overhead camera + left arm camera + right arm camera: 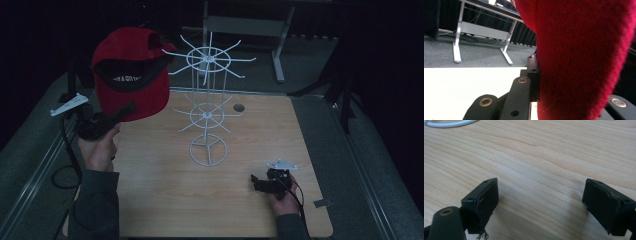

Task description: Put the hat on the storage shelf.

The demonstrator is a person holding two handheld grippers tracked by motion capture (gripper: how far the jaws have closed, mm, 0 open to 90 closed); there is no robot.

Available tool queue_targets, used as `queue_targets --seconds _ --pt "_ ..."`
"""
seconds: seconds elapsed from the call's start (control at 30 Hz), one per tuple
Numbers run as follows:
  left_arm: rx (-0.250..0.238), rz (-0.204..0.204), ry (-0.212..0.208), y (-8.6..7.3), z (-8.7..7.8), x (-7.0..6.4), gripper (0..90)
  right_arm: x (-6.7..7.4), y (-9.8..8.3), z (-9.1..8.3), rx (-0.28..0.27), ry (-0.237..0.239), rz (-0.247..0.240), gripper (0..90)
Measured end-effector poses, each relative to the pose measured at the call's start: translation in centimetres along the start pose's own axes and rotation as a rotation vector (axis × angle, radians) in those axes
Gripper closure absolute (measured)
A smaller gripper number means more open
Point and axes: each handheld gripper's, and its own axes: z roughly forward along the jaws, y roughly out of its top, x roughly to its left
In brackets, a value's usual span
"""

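A red cap (131, 75) with a black inner band hangs in the air over the table's far left corner. My left gripper (126, 111) is shut on its lower edge, pointing up and to the right. In the left gripper view the red cap fabric (579, 55) presses against one black finger (533, 72) and hides the other jaw. A white wire rack (207, 105) with two tiers of spoke hooks stands mid-table, just right of the cap. My right gripper (256, 183) rests low at the front right, open, with only bare wood between its jaws (541, 195).
The wooden table (165, 200) ends a little right of my right hand. A small dark disc (239, 107) lies behind the rack, and a grey scrap (322, 203) sits at the front right edge. A grey desk frame (277, 45) stands beyond the table.
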Motion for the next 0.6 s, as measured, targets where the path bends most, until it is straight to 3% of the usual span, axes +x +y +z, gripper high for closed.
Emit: queue_targets --seconds 0.33,0.6 --pt "-0.032 -0.011 -0.015 0.48 0.06 -0.6 84.7 0.0 0.0 0.0 0.0 0.0 0.0 13.4" --pt "-0.056 -0.007 -0.068 0.47 -0.18 -0.9 84.7 0.0 0.0 0.0 0.0 0.0 0.0 13.4"
